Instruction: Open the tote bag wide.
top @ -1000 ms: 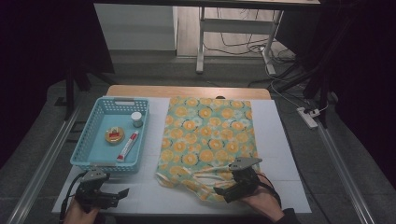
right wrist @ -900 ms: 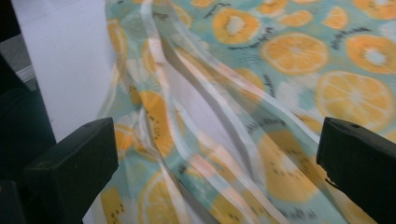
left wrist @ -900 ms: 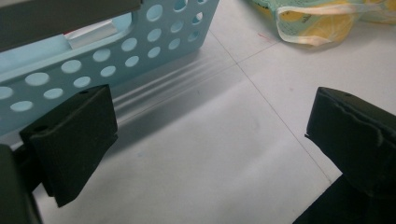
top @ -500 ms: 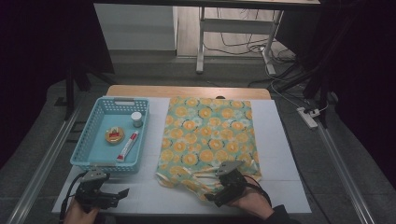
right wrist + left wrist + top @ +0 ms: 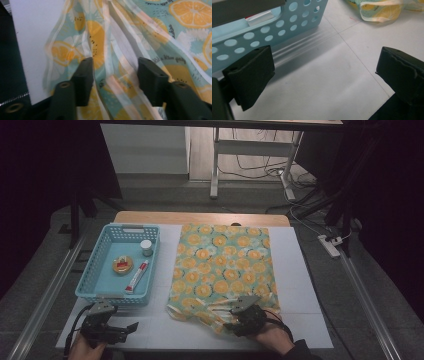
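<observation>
Counting one cloth (image 5: 222,265), one basket (image 5: 102,292)

White table (image 5: 300,270): blue basket (image 5: 95,285) at left, lemon-print cloth (image 5: 222,265) spread flat at centre.

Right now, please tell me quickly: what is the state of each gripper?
Left gripper: open, holding nothing, beside the blue basket.
Right gripper: jaws have just been closing around the bunched cloth; a firm grip cannot be told.
</observation>
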`<action>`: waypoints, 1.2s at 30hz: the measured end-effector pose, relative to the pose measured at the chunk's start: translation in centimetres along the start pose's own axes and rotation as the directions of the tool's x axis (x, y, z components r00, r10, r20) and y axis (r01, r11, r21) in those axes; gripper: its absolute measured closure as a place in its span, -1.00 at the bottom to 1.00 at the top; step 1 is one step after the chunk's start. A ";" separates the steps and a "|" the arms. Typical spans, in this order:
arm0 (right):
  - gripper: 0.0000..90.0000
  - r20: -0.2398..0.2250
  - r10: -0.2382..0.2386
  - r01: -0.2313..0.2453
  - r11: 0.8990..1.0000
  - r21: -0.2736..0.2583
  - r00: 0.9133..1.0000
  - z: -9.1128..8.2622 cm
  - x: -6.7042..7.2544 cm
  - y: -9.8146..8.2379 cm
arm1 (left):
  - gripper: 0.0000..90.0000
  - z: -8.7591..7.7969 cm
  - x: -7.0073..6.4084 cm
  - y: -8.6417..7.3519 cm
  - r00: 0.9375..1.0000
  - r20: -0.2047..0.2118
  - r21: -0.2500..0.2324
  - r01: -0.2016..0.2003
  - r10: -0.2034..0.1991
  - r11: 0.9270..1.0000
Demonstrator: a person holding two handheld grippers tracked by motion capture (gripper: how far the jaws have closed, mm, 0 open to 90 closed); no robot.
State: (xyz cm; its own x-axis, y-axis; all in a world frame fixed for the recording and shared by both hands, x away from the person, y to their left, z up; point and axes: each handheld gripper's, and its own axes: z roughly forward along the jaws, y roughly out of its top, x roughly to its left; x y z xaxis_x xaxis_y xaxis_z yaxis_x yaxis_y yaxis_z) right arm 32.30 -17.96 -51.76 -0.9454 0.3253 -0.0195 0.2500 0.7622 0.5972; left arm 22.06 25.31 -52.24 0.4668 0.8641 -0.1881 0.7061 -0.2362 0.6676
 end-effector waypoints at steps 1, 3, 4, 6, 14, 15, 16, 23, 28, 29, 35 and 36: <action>0.20 -0.004 0.004 -0.004 1.000 0.006 1.000 -0.1 0.0 0.0 | -0.96 0.0 0.0 0.0 1.000 0.000 0.001 0.000 0.000 1.000; 0.40 -0.014 -0.002 0.003 1.000 0.014 1.000 -0.2 0.1 0.0 | -0.96 0.0 0.0 0.0 1.000 -0.002 0.002 -0.001 0.001 1.000; 0.50 -0.020 0.000 0.001 1.000 0.019 1.000 -0.3 0.1 0.1 | -0.95 0.0 0.0 0.0 1.000 -0.003 0.002 -0.001 0.001 1.000; 0.76 -0.030 -0.004 0.005 1.000 0.026 1.000 -0.4 0.2 0.1 | -0.95 0.1 0.0 0.0 1.000 -0.003 0.003 -0.001 0.001 1.000; 0.92 -0.077 0.084 -0.087 0.995 -0.040 0.993 -1.9 -0.6 0.6 | -0.95 0.1 0.0 0.0 1.000 -0.004 0.004 -0.001 0.001 1.000; 0.94 -0.082 0.100 -0.104 0.993 -0.050 0.992 -2.1 -0.7 0.6 | -0.95 0.1 0.0 0.0 1.000 -0.004 0.004 -0.001 0.001 1.000; 0.95 -0.074 0.103 -0.108 0.992 -0.058 0.992 -2.3 -0.9 0.6 | -0.95 0.1 0.0 0.0 1.000 -0.004 0.004 -0.001 0.001 1.000; 0.97 -0.058 0.071 -0.077 0.993 -0.095 0.996 -3.4 -1.0 1.4 | -0.95 0.1 0.0 0.0 1.000 -0.005 0.007 0.002 -0.002 1.000; 0.98 -0.035 0.085 -0.089 0.986 -0.138 0.996 -4.1 -1.7 2.4 | -0.95 0.1 0.0 0.0 1.000 -0.006 0.007 0.002 -0.002 1.000; 0.98 -0.026 0.086 -0.089 0.986 -0.141 0.996 -4.1 -1.9 2.7 | -0.95 0.1 0.0 0.0 1.000 -0.006 0.007 0.002 -0.002 1.000; 0.98 0.004 0.078 -0.077 0.986 -0.148 0.997 -3.8 -3.2 3.9 | -0.95 0.1 0.0 0.0 1.000 -0.005 0.006 0.003 -0.003 1.000; 0.98 0.011 0.077 -0.074 0.986 -0.151 0.997 -3.7 -3.5 4.1 | -0.95 0.1 0.0 0.0 1.000 -0.006 0.006 0.002 -0.002 1.000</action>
State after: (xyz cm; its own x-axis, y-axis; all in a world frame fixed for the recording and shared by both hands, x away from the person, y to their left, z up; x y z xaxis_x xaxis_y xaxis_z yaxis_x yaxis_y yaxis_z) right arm 35.86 -18.07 -46.26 -0.9211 0.3890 0.0175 0.2848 0.6424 0.7115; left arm 22.13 25.26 -52.28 0.4620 0.8673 -0.1855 0.7106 -0.2368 0.6625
